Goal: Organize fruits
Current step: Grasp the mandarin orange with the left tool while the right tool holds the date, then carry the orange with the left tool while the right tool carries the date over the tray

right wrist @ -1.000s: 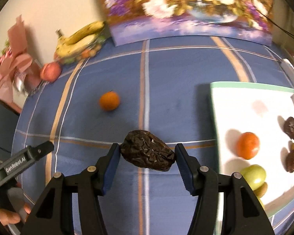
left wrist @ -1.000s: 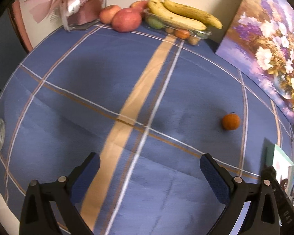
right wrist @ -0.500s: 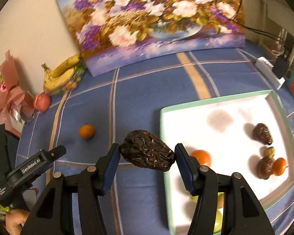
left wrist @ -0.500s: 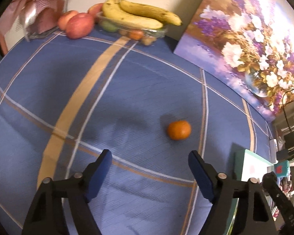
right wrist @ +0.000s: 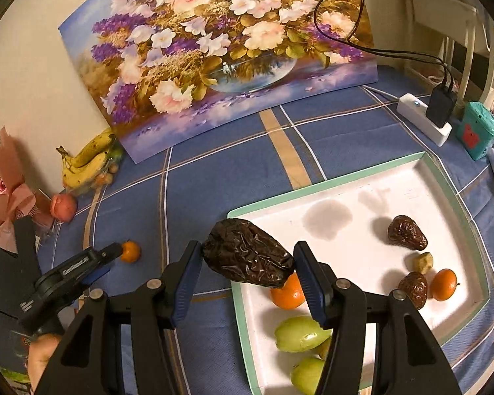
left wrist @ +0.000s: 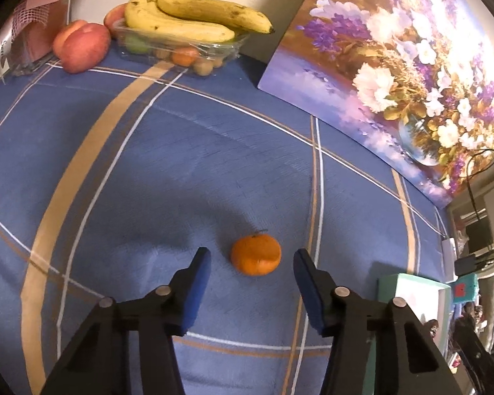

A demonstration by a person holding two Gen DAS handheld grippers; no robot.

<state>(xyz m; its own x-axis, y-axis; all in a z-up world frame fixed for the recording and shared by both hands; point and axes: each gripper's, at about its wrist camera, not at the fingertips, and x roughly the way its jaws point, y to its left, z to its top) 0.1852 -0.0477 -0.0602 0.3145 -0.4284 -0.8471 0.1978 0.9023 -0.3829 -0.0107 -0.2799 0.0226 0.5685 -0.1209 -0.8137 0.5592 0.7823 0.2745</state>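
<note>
Narrowing since a second ago, when its jaws stood at full spread over bare cloth, the left gripper (left wrist: 252,260) now brackets the loose tangerine (left wrist: 256,254) on the tablecloth (left wrist: 181,151), pads closing but not yet touching; a pick looks imminent. Right gripper (right wrist: 248,256), then over the cloth, now pinches one large date (right wrist: 248,252) above the tray (right wrist: 457,197).
Tray contents: two green fruits, two tangerines, two dates, one small yellowish fruit.
</note>
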